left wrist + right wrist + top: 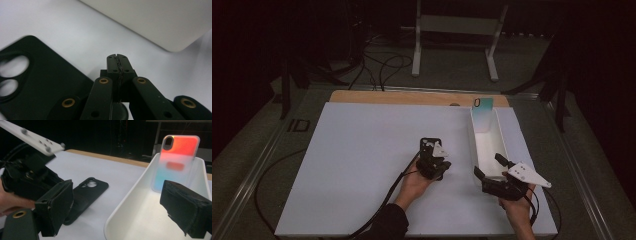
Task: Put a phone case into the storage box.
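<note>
A black phone case [430, 144] lies flat on the white board [362, 165], camera holes toward the far side. My left gripper [437, 156] hovers low over its near end, shut. In the left gripper view the pads [117, 62] meet with nothing between them, and the black case [37, 85] lies just to their left. A narrow white tray [473, 135] stands to the right, with an orange-to-teal phone case [177, 162] leaning upright against its far wall. My right gripper [490, 166] is open at the tray's near end. One jaw is outside the tray's left wall [125, 202] and the other above its inside.
The wooden table edge [412, 97] shows behind the board. A white metal stand [452, 30] and loose cables [382, 65] sit on the floor beyond. Cables trail from both grippers toward the near edge. Broad bare board lies left of the black case.
</note>
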Available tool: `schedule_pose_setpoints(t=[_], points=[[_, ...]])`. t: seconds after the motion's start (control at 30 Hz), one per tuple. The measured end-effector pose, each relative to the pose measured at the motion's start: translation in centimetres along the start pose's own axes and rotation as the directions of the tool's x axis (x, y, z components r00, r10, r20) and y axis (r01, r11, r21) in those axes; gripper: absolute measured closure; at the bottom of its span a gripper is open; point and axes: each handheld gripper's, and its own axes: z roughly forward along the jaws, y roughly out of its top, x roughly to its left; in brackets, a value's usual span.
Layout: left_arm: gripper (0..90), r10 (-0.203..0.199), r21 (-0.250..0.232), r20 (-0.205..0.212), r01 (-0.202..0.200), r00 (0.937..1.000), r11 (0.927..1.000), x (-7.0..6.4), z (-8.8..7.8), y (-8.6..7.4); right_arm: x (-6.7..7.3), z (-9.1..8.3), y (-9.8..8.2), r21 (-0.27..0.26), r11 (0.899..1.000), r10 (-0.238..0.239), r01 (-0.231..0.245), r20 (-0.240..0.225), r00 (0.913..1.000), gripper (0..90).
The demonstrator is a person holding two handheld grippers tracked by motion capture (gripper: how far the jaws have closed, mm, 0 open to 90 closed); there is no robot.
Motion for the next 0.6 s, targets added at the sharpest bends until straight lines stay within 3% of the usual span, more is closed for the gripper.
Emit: schedule_pose_setpoints(t=[0.13,0.23,0.33,0.6], points=[[90.0,0.014,0.044,-0.004,-0.014,0.9999,0.9990,-0.1,0.5,-0.2,0.0,-0.1,0.0,-0.002,1.000,-0.007,0.007,0.003,1.0000,11.6],[90.0,0.001,0.062,-0.002,-0.001,1.0000,0.9981,0.2,0.7,-0.5,0.1,-0.1,0.0,-0.001,1.000,-0.015,0.015,0.008,0.9999,11.6],[90.0,0.011,0.095,0.024,-0.014,0.9996,0.9954,0.1,0.9,-0.8,0.2,0.0,0.0,0.003,1.000,-0.019,0.019,0.004,0.9998,11.6],[90.0,0.026,0.112,-0.013,-0.025,0.9996,0.9935,0.4,0.0,-1.4,0.1,-0.2,0.1,-0.005,1.000,-0.017,0.017,0.007,0.9998,11.6]])
